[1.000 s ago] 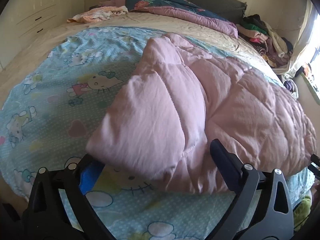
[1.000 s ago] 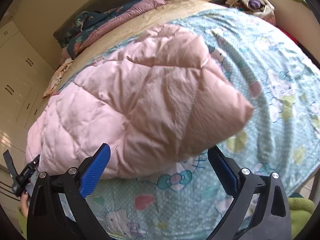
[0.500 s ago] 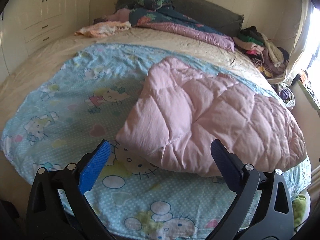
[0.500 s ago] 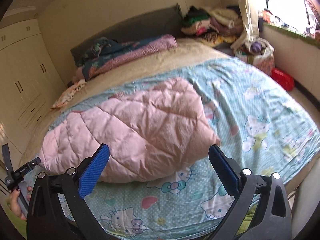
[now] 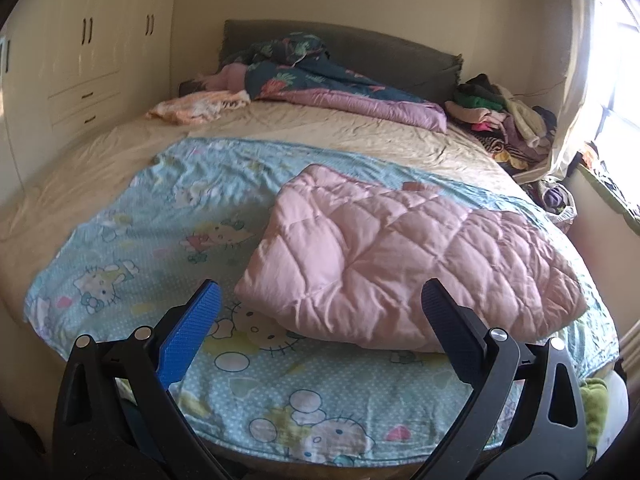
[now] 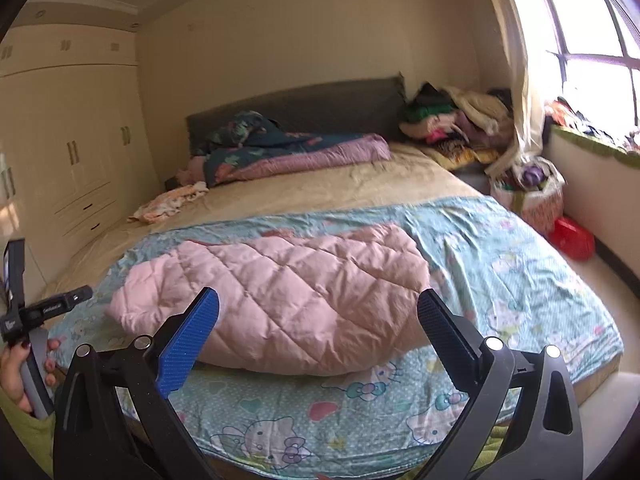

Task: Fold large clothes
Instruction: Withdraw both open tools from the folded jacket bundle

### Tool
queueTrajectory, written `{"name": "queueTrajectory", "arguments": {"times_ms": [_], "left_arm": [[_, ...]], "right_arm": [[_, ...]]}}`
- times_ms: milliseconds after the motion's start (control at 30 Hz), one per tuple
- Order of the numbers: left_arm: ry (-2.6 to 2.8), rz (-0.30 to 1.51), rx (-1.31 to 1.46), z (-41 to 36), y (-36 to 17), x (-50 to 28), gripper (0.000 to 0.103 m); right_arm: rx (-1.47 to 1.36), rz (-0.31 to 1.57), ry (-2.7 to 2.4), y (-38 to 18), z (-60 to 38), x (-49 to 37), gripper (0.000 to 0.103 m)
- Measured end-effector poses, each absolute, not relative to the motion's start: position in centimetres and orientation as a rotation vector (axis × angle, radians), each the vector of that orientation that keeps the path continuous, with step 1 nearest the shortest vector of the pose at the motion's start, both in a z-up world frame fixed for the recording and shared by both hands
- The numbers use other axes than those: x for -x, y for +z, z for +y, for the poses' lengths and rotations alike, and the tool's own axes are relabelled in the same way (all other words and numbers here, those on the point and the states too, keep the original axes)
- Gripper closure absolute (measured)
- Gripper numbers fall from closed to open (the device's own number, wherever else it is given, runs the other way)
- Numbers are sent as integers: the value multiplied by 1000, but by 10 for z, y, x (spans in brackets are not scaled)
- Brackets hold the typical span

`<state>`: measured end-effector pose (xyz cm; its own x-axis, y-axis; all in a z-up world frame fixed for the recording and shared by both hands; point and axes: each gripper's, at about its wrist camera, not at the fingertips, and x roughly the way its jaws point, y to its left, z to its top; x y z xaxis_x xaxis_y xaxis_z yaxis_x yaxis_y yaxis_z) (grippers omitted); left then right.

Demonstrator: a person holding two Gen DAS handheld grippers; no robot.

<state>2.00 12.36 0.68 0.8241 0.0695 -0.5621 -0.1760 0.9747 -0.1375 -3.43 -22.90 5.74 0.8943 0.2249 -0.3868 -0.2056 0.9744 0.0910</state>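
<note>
Left wrist view: the left gripper [image 5: 320,300] hangs spread wide and empty above the folded pink quilted padded garment [image 5: 412,256], which lies on the blue cartoon-print sheet [image 5: 132,240].

Right wrist view: the right gripper [image 6: 318,306] is likewise spread and empty, the garment [image 6: 288,288] beyond it.

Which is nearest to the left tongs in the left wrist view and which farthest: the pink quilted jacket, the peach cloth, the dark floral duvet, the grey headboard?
From the left tongs:
1. Pink quilted jacket, just ahead, slightly right.
2. Peach cloth, far left of the bed.
3. Dark floral duvet, near the bed's head.
4. Grey headboard, against the wall.
</note>
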Motion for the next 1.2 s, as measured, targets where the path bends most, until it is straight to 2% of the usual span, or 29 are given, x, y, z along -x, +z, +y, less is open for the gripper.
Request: {"name": "queueTrajectory", "arguments": {"times_ms": [400,900,1200], "left_arm": [[97,549,156,84,11,0,9],[31,627,69,31,-37,10,9],[41,678,40,25,-49,5,9]], "right_arm": [[72,291,270,63,-187,78,4],[49,597,144,-18,-181,46,4],[35,627,181,-30,-171,38,4]]}}
